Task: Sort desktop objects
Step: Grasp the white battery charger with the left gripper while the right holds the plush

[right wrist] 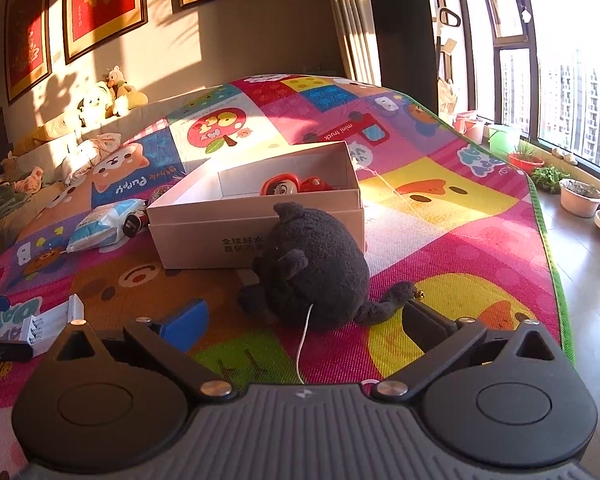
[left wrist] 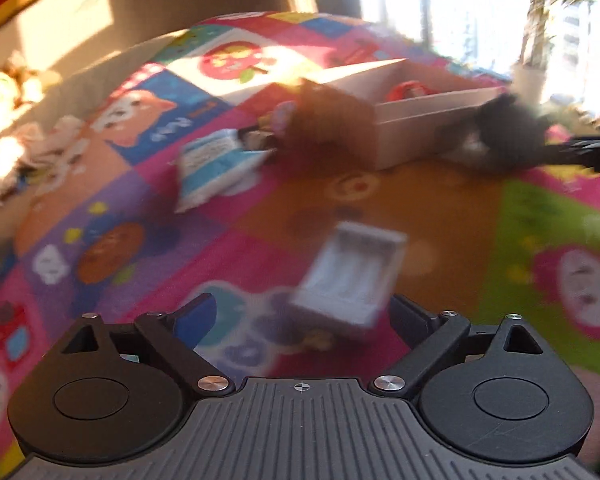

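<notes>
White battery charger (left wrist: 350,276), empty ribbed slots, blurred, between wide-open left gripper (left wrist: 300,312) fingers, unpinched; right gripper (right wrist: 306,322) wide, empty.

Counts: one white cardboard box (right wrist: 204,236), open on top. Inside it two red toys (right wrist: 284,189), touching; the second partly hidden, type unclear. One dark plush animal (right wrist: 316,268) against the box front. One blue-white soft packet (right wrist: 100,224) left of the box. One small dark cylinder thing (right wrist: 134,222) beside the packet, can't tell what. One white battery charger (left wrist: 352,276), blurred in the left wrist view. One colourful play mat (right wrist: 440,216) under everything. Three framed red pictures (right wrist: 100,4) on the wall. At least three soft toys (right wrist: 100,100) along the back ledge, exact count unclear. Several plant pots (right wrist: 580,200) by the window, five or so.
</notes>
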Motion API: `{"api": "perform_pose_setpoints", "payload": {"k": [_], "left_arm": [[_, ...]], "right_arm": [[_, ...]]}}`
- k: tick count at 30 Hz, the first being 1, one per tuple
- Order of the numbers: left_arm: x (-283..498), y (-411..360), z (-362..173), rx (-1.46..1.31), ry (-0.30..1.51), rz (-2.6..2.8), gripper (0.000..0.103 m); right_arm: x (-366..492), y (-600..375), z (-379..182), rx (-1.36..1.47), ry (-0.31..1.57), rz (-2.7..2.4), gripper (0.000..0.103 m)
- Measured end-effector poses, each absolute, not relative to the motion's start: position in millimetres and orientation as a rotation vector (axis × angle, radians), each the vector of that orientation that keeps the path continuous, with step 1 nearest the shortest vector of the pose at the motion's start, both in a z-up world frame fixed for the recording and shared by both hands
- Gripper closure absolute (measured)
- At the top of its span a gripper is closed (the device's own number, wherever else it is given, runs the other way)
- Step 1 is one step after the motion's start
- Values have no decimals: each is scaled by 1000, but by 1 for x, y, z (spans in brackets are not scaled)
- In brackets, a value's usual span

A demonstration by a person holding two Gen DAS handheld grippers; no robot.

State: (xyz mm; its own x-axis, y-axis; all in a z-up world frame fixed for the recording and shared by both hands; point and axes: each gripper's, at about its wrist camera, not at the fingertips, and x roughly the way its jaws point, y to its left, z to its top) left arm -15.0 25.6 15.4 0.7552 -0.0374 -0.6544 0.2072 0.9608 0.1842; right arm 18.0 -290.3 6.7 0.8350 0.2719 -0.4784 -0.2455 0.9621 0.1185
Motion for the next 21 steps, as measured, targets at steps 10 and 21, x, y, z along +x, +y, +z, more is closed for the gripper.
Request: {"api": "perform_pose_setpoints", "payload": {"k": [10, 21], "left_arm": [[-7, 60, 26, 58, 672, -65, 3], [-18, 26, 7, 23, 652, -176, 1]], "right_arm": [[22, -307, 19, 147, 494, 278, 0], [102, -357, 8, 499, 687, 175, 36]]}}
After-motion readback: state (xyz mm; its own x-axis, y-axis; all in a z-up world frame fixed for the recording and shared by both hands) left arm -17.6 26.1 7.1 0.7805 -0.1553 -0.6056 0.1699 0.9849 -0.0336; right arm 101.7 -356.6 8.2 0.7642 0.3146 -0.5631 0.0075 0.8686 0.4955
